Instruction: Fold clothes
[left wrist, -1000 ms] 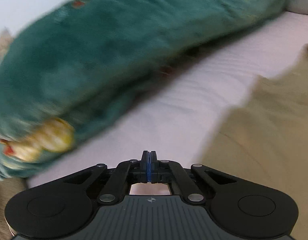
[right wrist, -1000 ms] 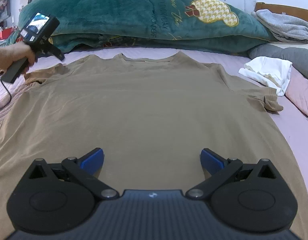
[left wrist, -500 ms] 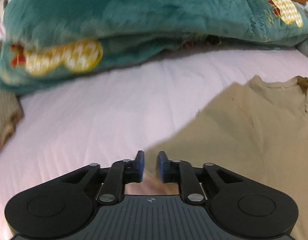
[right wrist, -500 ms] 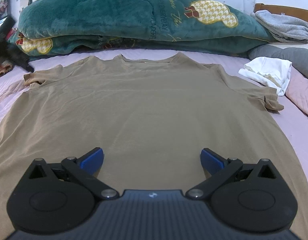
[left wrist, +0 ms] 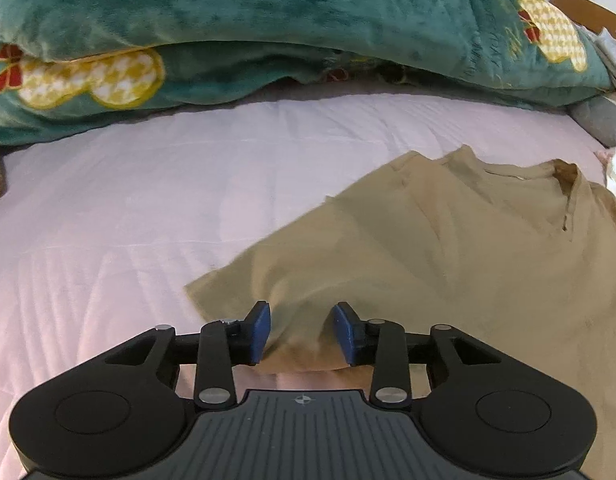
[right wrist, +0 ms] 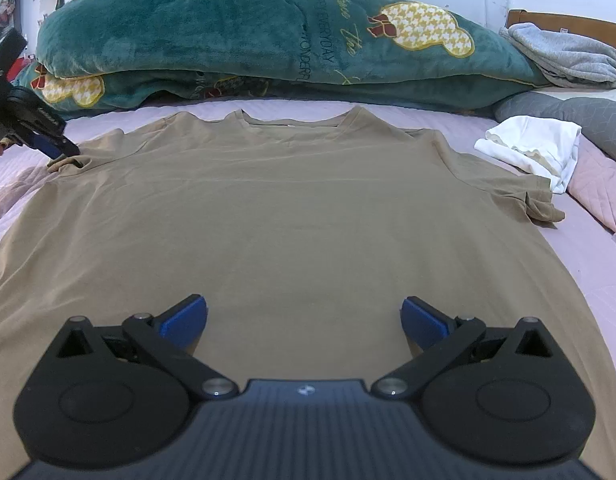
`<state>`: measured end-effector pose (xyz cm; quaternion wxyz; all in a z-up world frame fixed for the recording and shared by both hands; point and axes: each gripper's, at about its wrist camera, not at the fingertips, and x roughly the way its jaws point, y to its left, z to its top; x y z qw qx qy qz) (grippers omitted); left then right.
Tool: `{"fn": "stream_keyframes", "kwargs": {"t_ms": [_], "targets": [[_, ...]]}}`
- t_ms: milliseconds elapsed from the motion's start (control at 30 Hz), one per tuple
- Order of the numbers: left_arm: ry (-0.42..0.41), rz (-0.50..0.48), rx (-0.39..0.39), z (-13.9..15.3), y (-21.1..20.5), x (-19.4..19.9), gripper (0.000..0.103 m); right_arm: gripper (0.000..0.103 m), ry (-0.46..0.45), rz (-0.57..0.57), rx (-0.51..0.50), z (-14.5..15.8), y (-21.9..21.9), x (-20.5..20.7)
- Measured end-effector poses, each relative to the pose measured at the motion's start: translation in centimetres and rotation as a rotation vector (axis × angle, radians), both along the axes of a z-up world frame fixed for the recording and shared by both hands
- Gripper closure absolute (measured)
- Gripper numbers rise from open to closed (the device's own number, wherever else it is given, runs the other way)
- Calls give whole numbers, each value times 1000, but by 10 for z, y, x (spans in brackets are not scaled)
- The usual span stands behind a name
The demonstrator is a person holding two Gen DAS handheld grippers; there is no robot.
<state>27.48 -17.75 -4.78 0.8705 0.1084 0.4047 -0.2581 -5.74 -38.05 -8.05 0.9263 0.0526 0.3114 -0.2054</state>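
A tan T-shirt (right wrist: 292, 216) lies spread flat on the pink bed (right wrist: 588, 248), collar at the far end. My left gripper (left wrist: 302, 330) is open, its blue pads either side of a raised fold of the shirt's left sleeve (left wrist: 296, 292). In the right wrist view the left gripper (right wrist: 48, 144) shows at that sleeve's tip. My right gripper (right wrist: 304, 320) is wide open and empty, low over the shirt's lower middle.
A thick green blanket (right wrist: 248, 40) is piled along the head of the bed, also in the left wrist view (left wrist: 268, 20). A folded white garment (right wrist: 536, 148), grey pillows (right wrist: 568, 112) and a grey garment (right wrist: 568, 56) lie at the far right.
My left gripper swung from facing the blanket down to the shirt's left sleeve and opened from shut to open around it. My right gripper has not moved.
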Motion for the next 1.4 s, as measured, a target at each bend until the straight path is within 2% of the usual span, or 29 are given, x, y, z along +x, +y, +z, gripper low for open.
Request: {"fn": "stream_keyframes", "kwargs": {"t_ms": [200,333,467,533,567,667,700,733,833,933,1100,1200,1267,1367,1400], "targets": [[-90,44,113,11,-5,-11,63,0,0,0,2,0,0,1],[-71,70,166,9,3,-13,59,0,-2,-1,-1,0,1,0],[-39,61,125,2,5,-12,59,0,-5,0,-3,-1,1,0],[-48,62,107,0,3,-10,60,0,-6,-1,-4,-1,1,0],[-57,59,104,0,1,-9,61,0,-6,-1,-4,-1,1,1],[-84,50,84,1,-6,-4,77,0,-7,-1,-3,-1,1,0],[-89,49,77,2,-9,-1,86,0,-7,-1,-3,-1,1,0],[-92,48,70,3,-10,2,89,0,-7,0,-3,-1,1,0],[-87,47,62,2,-13,17,95,0,-9,1,-2,-1,0,-1],[-119,47,72,3,-18,31,97,0,-11,3,0,-1,-1,-1],[-193,78,65,25,-22,47,97,0,-15,6,4,-2,-2,-2],[-215,35,76,34,-12,25,86,0,-15,7,9,-2,-2,-2],[-212,22,67,31,2,4,85,0,-18,20,5,2,-2,-1],[-202,35,35,20,28,-28,66,0,-31,56,-6,11,2,1],[-208,41,39,14,34,-39,54,0,-77,87,-25,20,7,2]]}}
